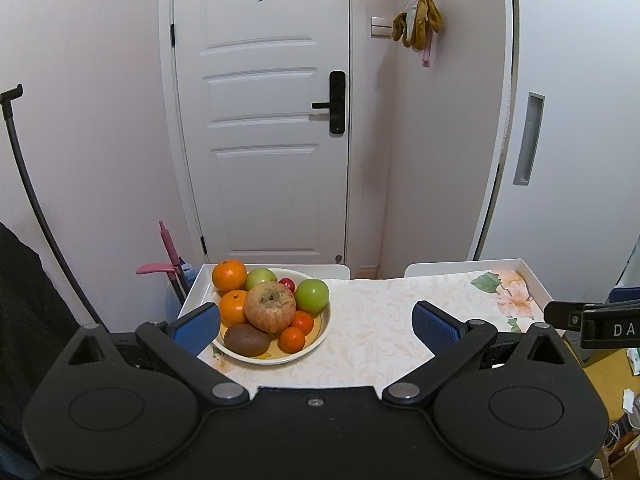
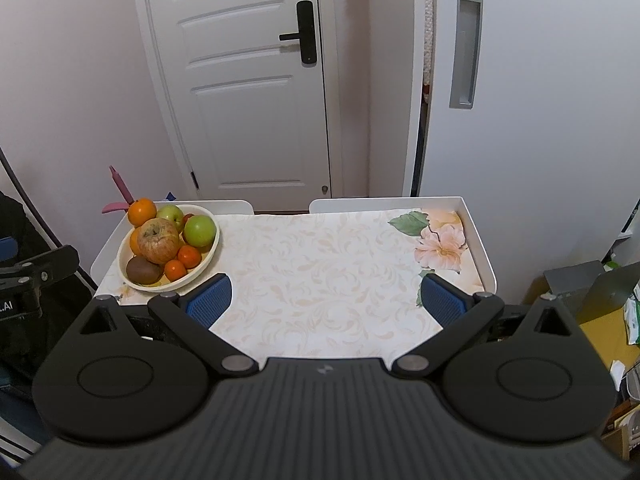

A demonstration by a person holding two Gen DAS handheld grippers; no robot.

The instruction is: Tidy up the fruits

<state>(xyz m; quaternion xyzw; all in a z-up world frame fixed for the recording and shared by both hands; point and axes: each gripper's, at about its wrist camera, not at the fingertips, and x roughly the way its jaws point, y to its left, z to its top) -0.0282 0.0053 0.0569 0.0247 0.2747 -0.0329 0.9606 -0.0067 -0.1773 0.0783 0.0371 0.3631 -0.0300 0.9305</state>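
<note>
— Two grippers are seen over the near edge of the table (image 2: pixel 478 240); how are they set?

— The left gripper (image 1: pixel 316 322) is spread wide with nothing held between its blue pads (image 1: pixel 198 328). The right gripper (image 2: pixel 324 298) is likewise spread wide and nothing is gripped.

— Where is the fruit found?

— All of it is heaped in a cream bowl (image 2: pixel 200 266) at the far left corner of the table, on the floral cloth (image 2: pixel 320 264). A wrinkled apple (image 1: pixel 270 306) is placed in the middle, with two oranges (image 1: pixel 229 275) toward the far left edge, two green apples (image 1: pixel 312 295) on the far side, a kiwi (image 1: pixel 247 340) and two small tangerines (image 1: pixel 292 339) at the near rim. A small red fruit (image 1: pixel 287 283) is partly hidden behind the apple.

— And beyond the table?

— A white door (image 1: pixel 260 120) is seen.
</note>
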